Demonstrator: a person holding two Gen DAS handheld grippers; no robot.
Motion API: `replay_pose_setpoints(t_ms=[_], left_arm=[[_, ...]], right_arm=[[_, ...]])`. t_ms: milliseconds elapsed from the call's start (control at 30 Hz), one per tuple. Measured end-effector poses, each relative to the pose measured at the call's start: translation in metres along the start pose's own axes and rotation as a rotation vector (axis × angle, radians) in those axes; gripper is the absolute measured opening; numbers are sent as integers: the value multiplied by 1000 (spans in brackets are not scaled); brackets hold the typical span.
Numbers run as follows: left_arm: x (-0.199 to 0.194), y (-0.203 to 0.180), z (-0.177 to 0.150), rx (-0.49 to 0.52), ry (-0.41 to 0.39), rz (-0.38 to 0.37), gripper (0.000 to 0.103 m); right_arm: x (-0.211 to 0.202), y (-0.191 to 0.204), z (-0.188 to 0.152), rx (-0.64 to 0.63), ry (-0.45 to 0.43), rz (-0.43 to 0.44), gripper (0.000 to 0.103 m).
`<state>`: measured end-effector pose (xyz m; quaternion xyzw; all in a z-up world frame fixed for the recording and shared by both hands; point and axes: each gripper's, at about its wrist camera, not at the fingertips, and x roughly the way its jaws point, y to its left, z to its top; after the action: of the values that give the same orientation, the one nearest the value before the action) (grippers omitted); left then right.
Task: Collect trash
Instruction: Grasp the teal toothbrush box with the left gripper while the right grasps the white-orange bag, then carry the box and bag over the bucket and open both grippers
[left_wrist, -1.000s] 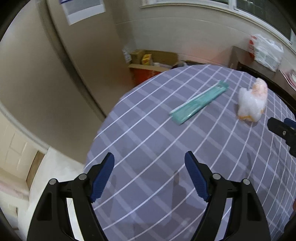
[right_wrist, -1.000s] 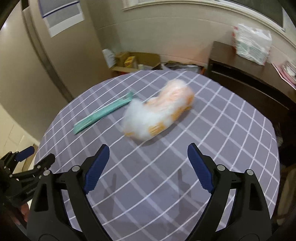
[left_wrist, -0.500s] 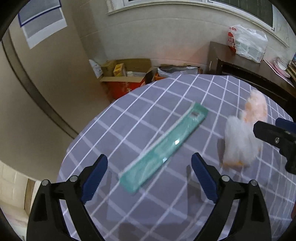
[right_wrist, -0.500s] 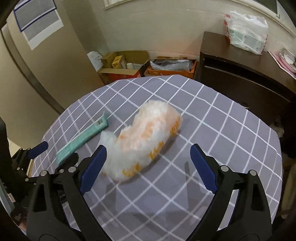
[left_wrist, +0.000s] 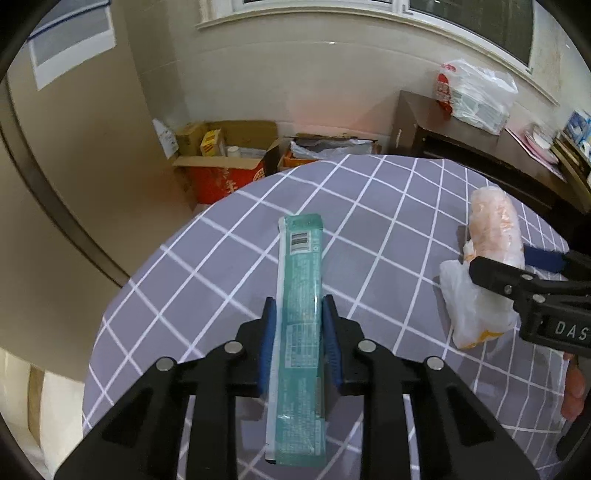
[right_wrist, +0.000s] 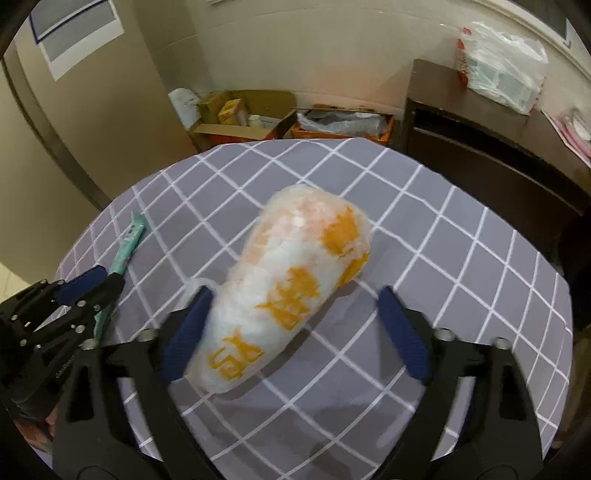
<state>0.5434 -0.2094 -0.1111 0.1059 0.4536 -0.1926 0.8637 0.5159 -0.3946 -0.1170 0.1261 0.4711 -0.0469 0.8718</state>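
My left gripper has just been closing its fingers onto the green wrapper, lengthwise at frame centre on the worktop. My right gripper, closing, straddles the plastic bag, untouched on one side.

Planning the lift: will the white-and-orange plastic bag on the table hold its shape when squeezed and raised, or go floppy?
Probably floppy. The plastic bag looks thin and crinkled, so it should crumple as the right claw, whose jaws have just been closing around it, squeezes. It seems light for its bulk. The loose end may sag.
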Motion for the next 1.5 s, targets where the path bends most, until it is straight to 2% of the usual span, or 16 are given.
replay_pose_setpoints(t_ms=[33,67,167,233,400,700,767,867,1133,1233,1500], left_arm=[[-2,1,-2,-11,5,-1,24],[-3,3,-4,-18,9,3,24],[-7,7,-13,-36,9,13,24],[-13,11,-21,-50,6,20,24],[-28,20,-41,-74,13,62,24],[-54,35,-74,-116,9,88,24],[-62,39,-81,-121,-7,92,11],[-74,45,-87,-133,-17,96,9],[-90,67,-109,-156,-17,112,8],[-98,75,-116,-174,-19,93,7],[-125,97,-133,-206,-55,131,7]], right_arm=[[-2,1,-1,-1,3,29,55],[-6,5,-3,-12,4,44,51],[-16,13,-12,-62,-16,-7,45],[-22,17,-17,-63,-16,7,44],[-36,27,-31,-77,-32,19,43],[-55,51,-59,-95,-32,31,43],[-63,61,-66,-113,-38,38,43],[-70,74,-73,-136,-46,42,43],[-88,107,-90,-187,-65,77,43],[-92,115,-96,-198,-63,77,43],[-104,148,-106,-256,-75,95,43]])
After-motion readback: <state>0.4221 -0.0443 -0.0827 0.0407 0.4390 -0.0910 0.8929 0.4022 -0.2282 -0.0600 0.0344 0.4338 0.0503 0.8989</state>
